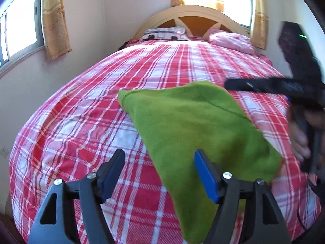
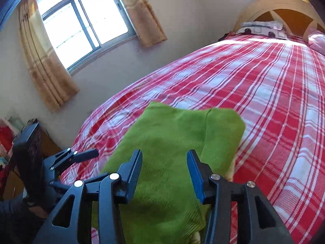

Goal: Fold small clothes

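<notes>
Left gripper (image 1: 159, 163) beside green cloth (image 1: 195, 122)

— What colour is the folded garment (image 1: 195, 122)?
— Plain bright green, on a bedspread (image 1: 85, 122) checked in red, pink and white.
— And the pillows at the head edge of the bed?
— One pillow (image 1: 165, 33) grey-white with black spots, the other pillow (image 1: 231, 40) pink. The headboard (image 1: 193, 12) is cream over brown.
— The curtains (image 1: 54, 20)?
— Tan-gold with pale stripes. The left gripper (image 1: 159, 174) is black with blue pads.
</notes>
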Tool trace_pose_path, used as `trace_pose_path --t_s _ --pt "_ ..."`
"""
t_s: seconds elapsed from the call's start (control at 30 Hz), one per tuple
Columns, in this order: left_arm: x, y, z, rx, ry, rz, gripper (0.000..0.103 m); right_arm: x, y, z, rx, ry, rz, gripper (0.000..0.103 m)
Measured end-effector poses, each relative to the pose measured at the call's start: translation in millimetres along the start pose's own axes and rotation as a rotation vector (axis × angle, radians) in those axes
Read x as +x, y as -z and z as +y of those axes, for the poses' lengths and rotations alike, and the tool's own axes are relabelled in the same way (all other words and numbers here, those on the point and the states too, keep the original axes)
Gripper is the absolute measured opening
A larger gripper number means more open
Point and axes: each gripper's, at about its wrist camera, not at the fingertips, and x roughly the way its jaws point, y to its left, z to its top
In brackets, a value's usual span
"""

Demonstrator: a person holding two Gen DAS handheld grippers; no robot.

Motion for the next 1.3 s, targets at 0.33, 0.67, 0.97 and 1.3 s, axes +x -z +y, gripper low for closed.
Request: trace_pose_path --t_s 0.33,0.67,0.97,1.3 --pt "28.8 10.8 5.4 -0.033 -0.013 0.053 0.090 18.5 26.8 -10.6 0.018 0.175 0.072 0.047" --pt "-46.1 3.7 -6.9 -0.004 -0.019 -0.103 0.095 -84.1 54.2 63.4 -0.054 0.398 -0.151 0.060" --pt "-109.2 -13.6 -13.1 -0.003 0.025 -0.262 0.099 -132.5 58.8 93.7 -0.083 0.472 -0.248 0.060" --pt "-125.8 -16.4 -18.1 0.005 0.038 -0.303 0.099 -158.4 57.4 109.4 -0.098 0.479 -0.317 0.060"
